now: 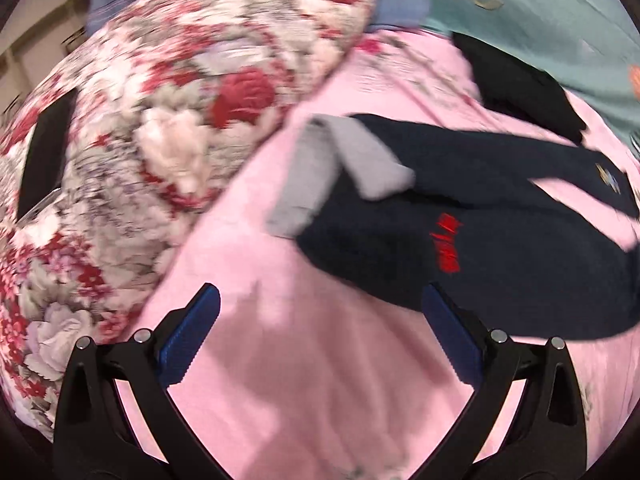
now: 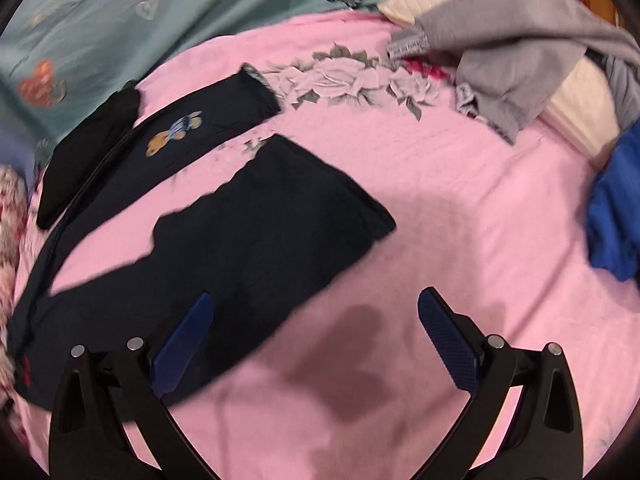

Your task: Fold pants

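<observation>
Dark navy pants (image 1: pixel 500 240) lie spread on a pink bedsheet (image 1: pixel 320 380). They have a grey waistband (image 1: pixel 320 168), a red logo (image 1: pixel 448 244) and a small bear print (image 2: pixel 174 136). In the right wrist view the two legs (image 2: pixel 272 216) lie apart in a V. My left gripper (image 1: pixel 320 308) is open and empty, just short of the waist end. My right gripper (image 2: pixel 316 316) is open and empty, above the nearer leg's edge.
A floral quilt (image 1: pixel 160 140) is bunched at the left. A folded black garment (image 2: pixel 92 144) lies beside the pants. Grey clothes (image 2: pixel 500 60), a blue garment (image 2: pixel 616 208) and a cream pillow (image 2: pixel 576 112) sit at the right. A teal sheet (image 2: pixel 160 12) lies behind.
</observation>
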`<act>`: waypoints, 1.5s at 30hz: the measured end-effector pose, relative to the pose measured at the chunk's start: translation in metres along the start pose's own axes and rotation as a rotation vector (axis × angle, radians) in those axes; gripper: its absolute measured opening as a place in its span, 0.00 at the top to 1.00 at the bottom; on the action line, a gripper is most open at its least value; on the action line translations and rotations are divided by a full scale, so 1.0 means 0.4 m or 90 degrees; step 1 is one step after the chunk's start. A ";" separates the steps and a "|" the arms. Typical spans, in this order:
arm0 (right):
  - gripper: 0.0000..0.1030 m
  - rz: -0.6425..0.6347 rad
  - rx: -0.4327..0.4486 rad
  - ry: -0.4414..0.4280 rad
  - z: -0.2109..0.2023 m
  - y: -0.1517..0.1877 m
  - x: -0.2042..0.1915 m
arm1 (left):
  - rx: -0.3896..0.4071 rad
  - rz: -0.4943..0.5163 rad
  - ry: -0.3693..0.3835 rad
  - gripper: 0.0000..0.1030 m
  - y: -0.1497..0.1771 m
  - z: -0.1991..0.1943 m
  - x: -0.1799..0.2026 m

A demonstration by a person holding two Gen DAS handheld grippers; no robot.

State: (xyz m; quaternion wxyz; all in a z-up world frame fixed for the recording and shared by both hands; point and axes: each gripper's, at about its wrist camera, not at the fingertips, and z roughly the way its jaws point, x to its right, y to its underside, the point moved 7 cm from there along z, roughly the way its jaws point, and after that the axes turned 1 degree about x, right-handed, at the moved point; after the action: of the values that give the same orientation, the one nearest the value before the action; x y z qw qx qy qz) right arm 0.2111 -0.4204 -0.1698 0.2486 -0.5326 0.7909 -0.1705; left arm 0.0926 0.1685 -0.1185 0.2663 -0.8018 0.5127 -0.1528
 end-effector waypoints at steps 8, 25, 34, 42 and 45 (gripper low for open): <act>0.92 0.048 0.018 -0.053 0.032 -0.065 0.001 | -0.049 -0.060 -0.033 0.02 0.009 0.059 -0.088; 0.25 -0.073 0.108 0.324 -0.216 0.041 0.296 | -0.067 0.004 0.014 0.02 0.014 0.064 0.028; 0.05 -0.080 0.191 0.172 -0.290 0.057 0.168 | -0.144 -0.001 0.070 0.31 0.024 0.142 0.119; 0.05 -0.123 0.149 0.108 -0.251 0.102 0.057 | -0.095 -0.008 0.100 0.90 0.002 0.063 0.142; 0.05 -0.125 0.116 0.090 -0.228 0.125 0.040 | -0.052 -0.023 0.117 0.90 -0.007 -0.020 0.108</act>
State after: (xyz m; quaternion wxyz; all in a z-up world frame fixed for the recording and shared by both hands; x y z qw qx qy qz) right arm 0.1157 -0.4161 -0.1253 0.2220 -0.5693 0.7316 -0.3023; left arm 0.1091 0.1281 -0.1115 0.1826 -0.8035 0.5264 -0.2098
